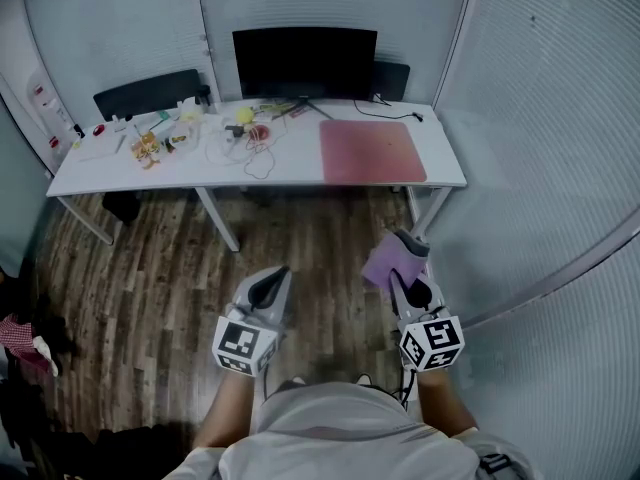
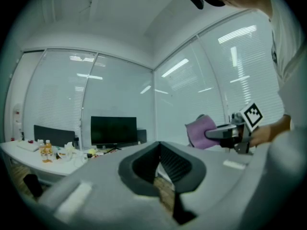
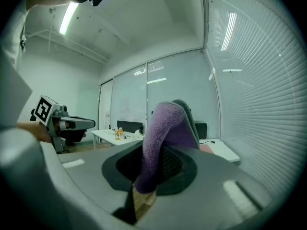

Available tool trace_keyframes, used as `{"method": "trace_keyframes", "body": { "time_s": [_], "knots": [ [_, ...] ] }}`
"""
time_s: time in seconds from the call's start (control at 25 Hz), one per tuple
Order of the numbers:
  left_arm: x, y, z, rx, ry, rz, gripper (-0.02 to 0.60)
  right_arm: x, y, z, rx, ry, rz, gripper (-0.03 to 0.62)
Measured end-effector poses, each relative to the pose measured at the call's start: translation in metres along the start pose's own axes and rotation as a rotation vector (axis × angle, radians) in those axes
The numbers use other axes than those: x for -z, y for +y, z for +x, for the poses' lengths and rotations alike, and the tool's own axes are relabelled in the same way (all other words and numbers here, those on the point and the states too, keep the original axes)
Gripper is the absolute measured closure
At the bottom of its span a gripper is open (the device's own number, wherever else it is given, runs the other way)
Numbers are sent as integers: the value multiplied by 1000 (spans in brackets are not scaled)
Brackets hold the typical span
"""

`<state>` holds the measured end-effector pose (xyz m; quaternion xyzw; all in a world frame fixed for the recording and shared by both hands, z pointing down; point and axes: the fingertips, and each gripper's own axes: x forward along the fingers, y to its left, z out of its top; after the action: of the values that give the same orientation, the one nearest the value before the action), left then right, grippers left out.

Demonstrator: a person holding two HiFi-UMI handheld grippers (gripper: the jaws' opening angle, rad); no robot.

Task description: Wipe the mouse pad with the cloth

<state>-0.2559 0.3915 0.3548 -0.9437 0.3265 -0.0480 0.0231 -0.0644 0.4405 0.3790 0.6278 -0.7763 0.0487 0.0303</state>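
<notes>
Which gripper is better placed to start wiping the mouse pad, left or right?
Right. The right gripper clamps the purple cloth and is on the same side as the pink mouse pad; the left gripper is shut and empty.

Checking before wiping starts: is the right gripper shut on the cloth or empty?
Shut on it: the right gripper pinches the purple cloth, bunched upright between its jaws.

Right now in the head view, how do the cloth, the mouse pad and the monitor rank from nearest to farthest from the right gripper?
1. purple cloth: clamped in the right gripper's jaws.
2. pink mouse pad: ahead, on the right end of the table.
3. monitor: beyond the pad, at the table's back edge, left of it.
</notes>
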Motion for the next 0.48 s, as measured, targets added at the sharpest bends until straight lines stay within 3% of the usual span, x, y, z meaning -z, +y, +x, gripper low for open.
{"method": "trace_keyframes", "body": {
  "time_s": [0.48],
  "knots": [
    [39,52,-33,44,42,-16,580,16,65,38,5,62,-18,542]
  ]
}}
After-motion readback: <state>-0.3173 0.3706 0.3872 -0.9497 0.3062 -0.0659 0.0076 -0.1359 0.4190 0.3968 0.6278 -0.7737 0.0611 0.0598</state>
